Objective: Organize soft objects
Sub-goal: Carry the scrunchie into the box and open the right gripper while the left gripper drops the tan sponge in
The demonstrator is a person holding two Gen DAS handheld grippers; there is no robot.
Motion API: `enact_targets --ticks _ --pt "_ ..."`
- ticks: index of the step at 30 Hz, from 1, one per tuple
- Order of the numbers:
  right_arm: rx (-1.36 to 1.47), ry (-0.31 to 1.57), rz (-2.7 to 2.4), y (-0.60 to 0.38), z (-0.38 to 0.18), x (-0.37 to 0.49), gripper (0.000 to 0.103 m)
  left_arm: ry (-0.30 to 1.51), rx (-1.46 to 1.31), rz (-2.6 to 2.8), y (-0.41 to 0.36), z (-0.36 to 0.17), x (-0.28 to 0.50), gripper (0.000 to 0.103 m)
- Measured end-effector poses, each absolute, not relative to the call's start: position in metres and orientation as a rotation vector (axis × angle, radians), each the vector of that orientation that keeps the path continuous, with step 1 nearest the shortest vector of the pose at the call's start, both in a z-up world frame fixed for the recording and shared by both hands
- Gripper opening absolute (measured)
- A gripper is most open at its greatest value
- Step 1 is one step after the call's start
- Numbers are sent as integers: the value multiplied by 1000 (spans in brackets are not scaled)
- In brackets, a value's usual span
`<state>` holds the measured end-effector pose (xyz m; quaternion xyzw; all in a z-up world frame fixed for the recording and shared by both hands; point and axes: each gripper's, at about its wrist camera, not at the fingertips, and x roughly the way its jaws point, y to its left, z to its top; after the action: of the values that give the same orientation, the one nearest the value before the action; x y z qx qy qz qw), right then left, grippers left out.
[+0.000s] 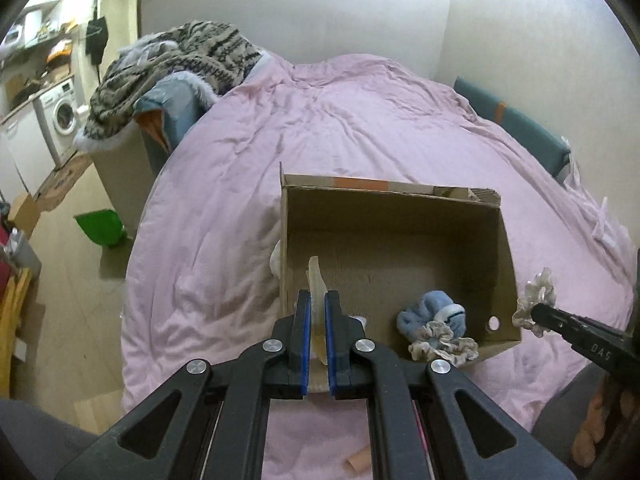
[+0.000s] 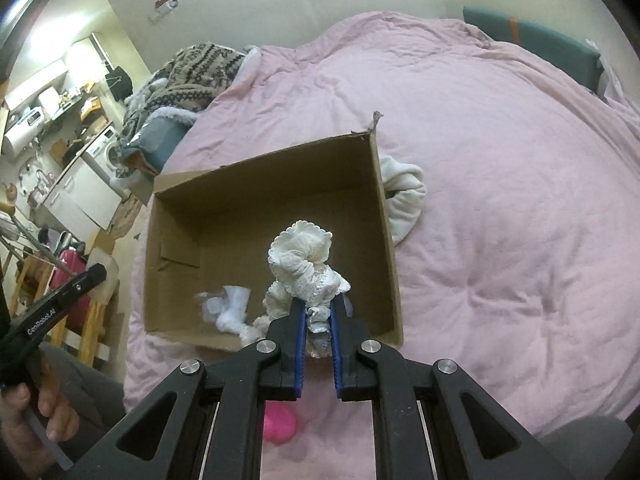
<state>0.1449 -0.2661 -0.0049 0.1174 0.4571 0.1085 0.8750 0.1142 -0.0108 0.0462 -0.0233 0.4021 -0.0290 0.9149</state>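
Observation:
An open cardboard box (image 1: 392,240) lies on the pink bed; it also shows in the right wrist view (image 2: 180,200). My left gripper (image 1: 318,300) is shut on a pale yellowish soft piece (image 1: 316,280) over the box's near left corner. My right gripper (image 2: 319,304) is shut on a white lacy scrunchie (image 2: 304,256) above the box; it shows at the box's right edge in the left wrist view (image 1: 536,296). A blue sock bundle (image 1: 430,314) and a frilly scrunchie (image 1: 444,344) lie in the box. A blurred white fluffy item (image 2: 230,304) is in the box.
A pink duvet (image 1: 360,128) covers the bed. A white cloth (image 2: 404,192) lies beside the box. A patterned blanket (image 1: 180,64) is piled at the bed's far left. A green bin (image 1: 100,226) stands on the floor. A pink object (image 2: 280,426) lies near me.

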Motion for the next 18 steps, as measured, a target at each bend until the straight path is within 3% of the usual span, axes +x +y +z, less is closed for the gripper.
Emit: enact_targets --ticks 18 --pt "254 1053 177 -264 -47 163 13 887 -92 -81 -9 -5 137 6"
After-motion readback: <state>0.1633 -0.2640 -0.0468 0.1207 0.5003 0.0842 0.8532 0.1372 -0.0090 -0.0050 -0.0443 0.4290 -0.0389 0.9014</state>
